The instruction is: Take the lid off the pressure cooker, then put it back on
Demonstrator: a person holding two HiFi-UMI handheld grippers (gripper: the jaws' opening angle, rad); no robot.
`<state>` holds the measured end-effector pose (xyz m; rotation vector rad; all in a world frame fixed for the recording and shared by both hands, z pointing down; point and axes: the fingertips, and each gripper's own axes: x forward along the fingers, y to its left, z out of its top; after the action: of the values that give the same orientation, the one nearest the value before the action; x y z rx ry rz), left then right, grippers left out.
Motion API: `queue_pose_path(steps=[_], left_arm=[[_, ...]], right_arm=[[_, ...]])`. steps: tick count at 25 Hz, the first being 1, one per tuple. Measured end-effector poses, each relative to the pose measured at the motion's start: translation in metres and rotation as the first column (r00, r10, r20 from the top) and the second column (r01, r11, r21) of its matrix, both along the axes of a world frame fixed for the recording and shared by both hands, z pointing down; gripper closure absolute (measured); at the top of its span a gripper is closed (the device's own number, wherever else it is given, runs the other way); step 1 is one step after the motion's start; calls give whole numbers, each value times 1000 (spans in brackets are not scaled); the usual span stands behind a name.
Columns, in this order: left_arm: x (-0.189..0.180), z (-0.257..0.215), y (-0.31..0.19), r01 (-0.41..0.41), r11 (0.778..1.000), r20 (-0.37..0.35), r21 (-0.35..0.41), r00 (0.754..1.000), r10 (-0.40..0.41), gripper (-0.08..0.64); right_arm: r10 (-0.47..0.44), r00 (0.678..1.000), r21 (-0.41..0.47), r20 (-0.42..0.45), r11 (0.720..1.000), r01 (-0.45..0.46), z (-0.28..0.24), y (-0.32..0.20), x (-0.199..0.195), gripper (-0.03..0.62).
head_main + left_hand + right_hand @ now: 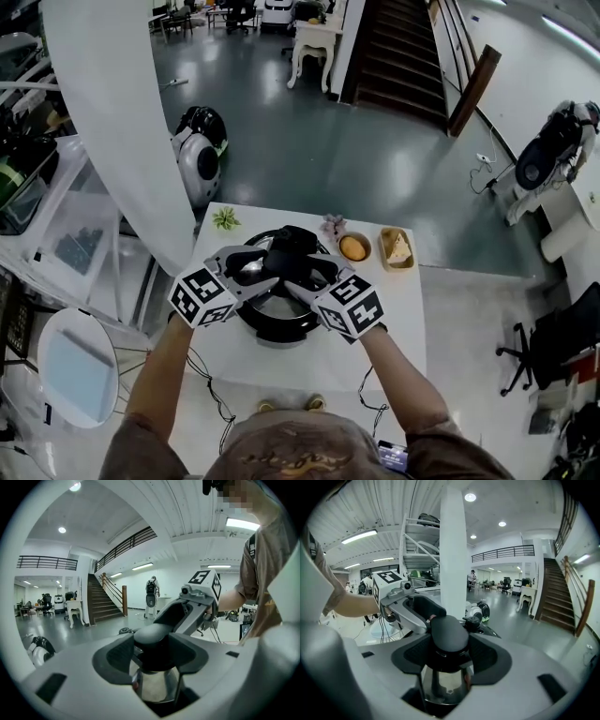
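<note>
While both forearms reach forward and angle inward over the white table (394,323), I see the left gripper (251,266) and the right gripper (312,272) meeting from opposite sides at the pressure cooker (277,323), which stands in the middle of the table. Only the gripper views show me the grip itself. Each pair of jaws is clamped on a black handle (152,637) above polished steel, with the other gripper facing it just beyond.
</note>
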<state>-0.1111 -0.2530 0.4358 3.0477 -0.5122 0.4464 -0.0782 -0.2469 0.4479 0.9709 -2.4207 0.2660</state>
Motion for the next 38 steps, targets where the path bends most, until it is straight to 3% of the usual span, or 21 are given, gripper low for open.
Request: queue_pose_path(steps=[10, 21, 29, 34, 38], left_arm=[[0, 0, -4, -159, 987, 4, -30, 987, 159, 328], [1, -1, -5, -250, 966, -2, -62, 968, 251, 330], [3, 0, -4, -237, 971, 11, -43, 971, 238, 321], [2, 1, -5, -192, 981, 28, -16, 981, 192, 304], [3, 10, -7, -214, 977, 103, -6, 971, 213, 276]], right_arm=[[174, 985, -32, 5, 984, -174, -2, 1, -1, 337], [295, 955, -49, 9, 954, -294, -2, 4, -2, 336], [256, 966, -44, 45, 966, -255, -2, 4, 0, 336], [157, 986, -16, 61, 988, -156, -2, 7, 4, 325], [71, 997, -1, 29, 997, -71, 2, 9, 9, 299]])
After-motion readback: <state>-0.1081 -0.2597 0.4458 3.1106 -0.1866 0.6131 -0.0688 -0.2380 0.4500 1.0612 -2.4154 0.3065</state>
